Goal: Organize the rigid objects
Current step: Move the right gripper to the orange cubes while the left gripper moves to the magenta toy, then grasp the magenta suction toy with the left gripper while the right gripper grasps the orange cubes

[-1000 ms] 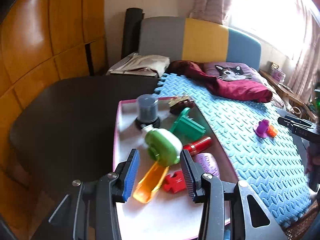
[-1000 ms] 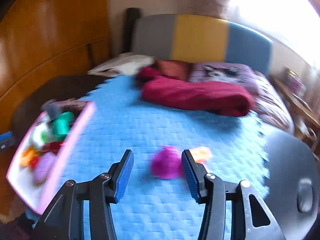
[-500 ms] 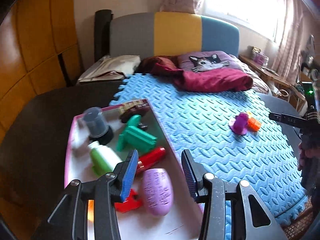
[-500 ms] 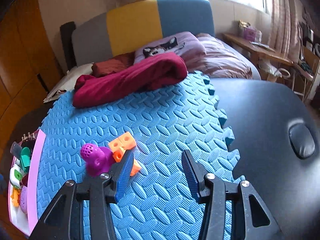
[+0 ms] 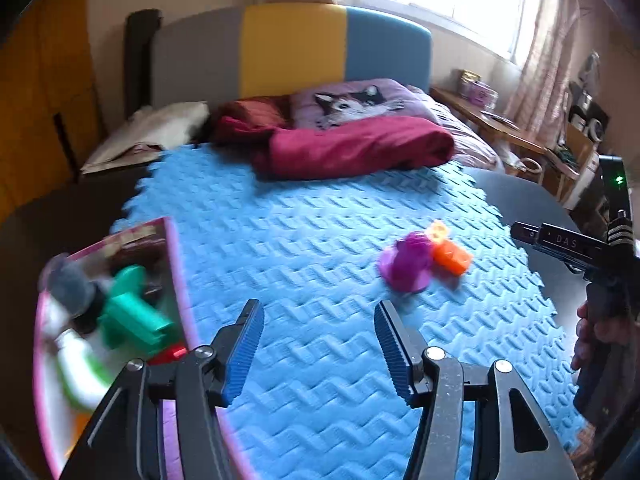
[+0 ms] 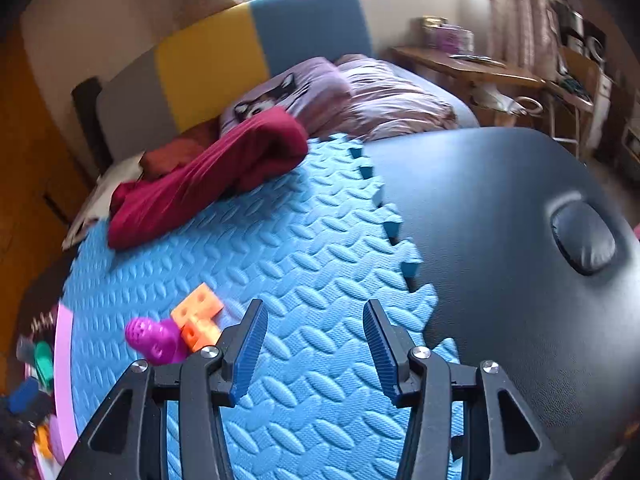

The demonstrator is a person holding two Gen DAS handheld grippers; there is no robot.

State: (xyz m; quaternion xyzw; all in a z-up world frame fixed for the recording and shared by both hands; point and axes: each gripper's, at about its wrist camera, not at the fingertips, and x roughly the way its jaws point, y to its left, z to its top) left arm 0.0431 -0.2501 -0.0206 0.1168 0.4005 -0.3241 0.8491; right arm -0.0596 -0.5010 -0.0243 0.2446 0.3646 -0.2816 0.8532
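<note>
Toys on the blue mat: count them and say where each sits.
2. A purple toy lies on the mat, right of centre; an orange block piece touches its right side. Others lie in the pink tray, off the mat.

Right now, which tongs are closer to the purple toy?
Right, it seems. The purple toy sits just beside a finger of the right tongs; the left tongs, empty and just opened wider, have it farther ahead, rightward.

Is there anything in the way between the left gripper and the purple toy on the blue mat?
Nothing visible. Only bare blue mat lies between the left gripper, whose empty jaws have just been opening, and the purple toy. The orange blocks touch the toy on its far side, not in the path.
</note>
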